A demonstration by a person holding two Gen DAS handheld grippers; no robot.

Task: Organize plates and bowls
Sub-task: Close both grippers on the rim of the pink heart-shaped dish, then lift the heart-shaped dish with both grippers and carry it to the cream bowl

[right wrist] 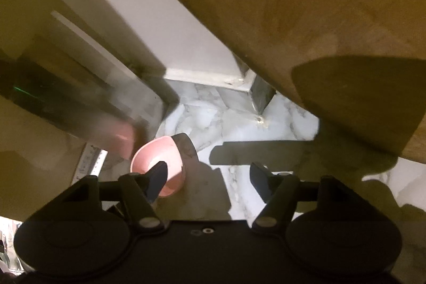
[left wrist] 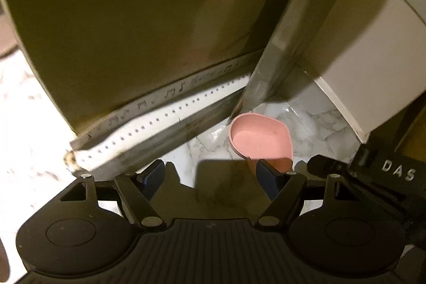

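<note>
We have both grippers tilted down at the marble floor (left wrist: 314, 124) with jaws spread and nothing held, the pink bowl (left wrist: 261, 137) just ahead of the left gripper (left wrist: 210, 177) toward its right finger and partly behind the right gripper (right wrist: 209, 180)'s left finger, presumably lined up for picking.

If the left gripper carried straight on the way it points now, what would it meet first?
Probably the marble floor: nothing sits between the open jaws of the left gripper. The pink bowl lies just right of that line, by the right fingertip, though depth is hard to judge.
</note>
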